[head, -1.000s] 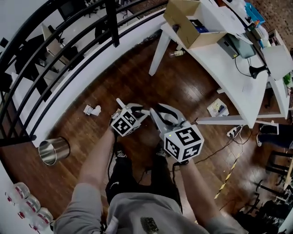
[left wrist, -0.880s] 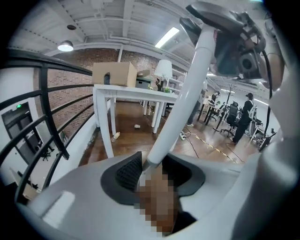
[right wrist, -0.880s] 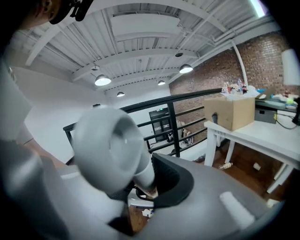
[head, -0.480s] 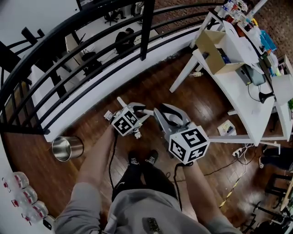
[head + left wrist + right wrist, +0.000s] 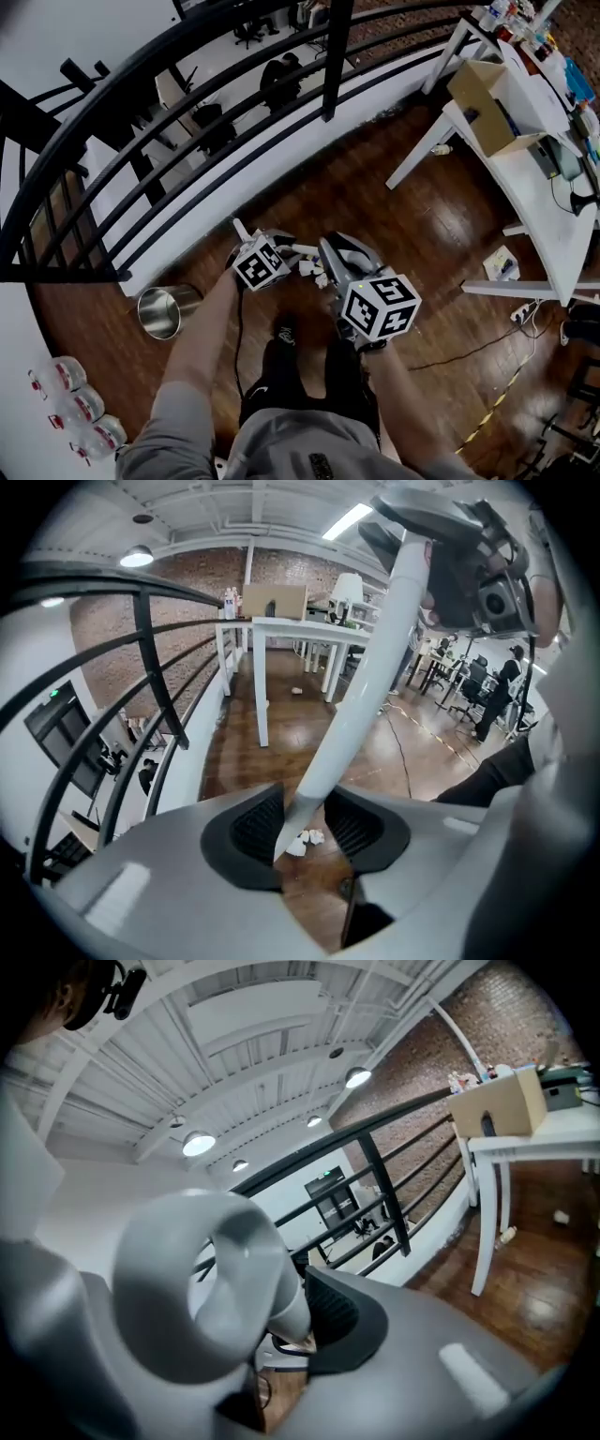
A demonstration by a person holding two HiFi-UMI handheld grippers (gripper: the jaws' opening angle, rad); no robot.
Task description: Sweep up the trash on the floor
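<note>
My left gripper (image 5: 284, 249) is shut on a long white handle (image 5: 364, 681), which rises from between its jaws toward the upper right in the left gripper view. My right gripper (image 5: 334, 251) is shut on a grey handle that ends in a ring (image 5: 208, 1277). Crumpled white paper trash (image 5: 310, 270) lies on the dark wood floor just beyond both grippers. It also shows as the paper trash (image 5: 303, 840) through the gap of the left jaws. What hangs at the lower ends of the two handles is hidden.
A shiny metal bin (image 5: 163, 312) stands on the floor to my left. A black railing (image 5: 187, 122) on a white curb curves along the far side. A white table (image 5: 530, 169) with a cardboard box (image 5: 487, 94) is at right. Plastic bottles (image 5: 80, 412) lie at lower left.
The person has walked toward the railing with both grippers. The crumpled paper, earlier off to the left of the left gripper, now lies just beyond both. Both grips are unchanged.
</note>
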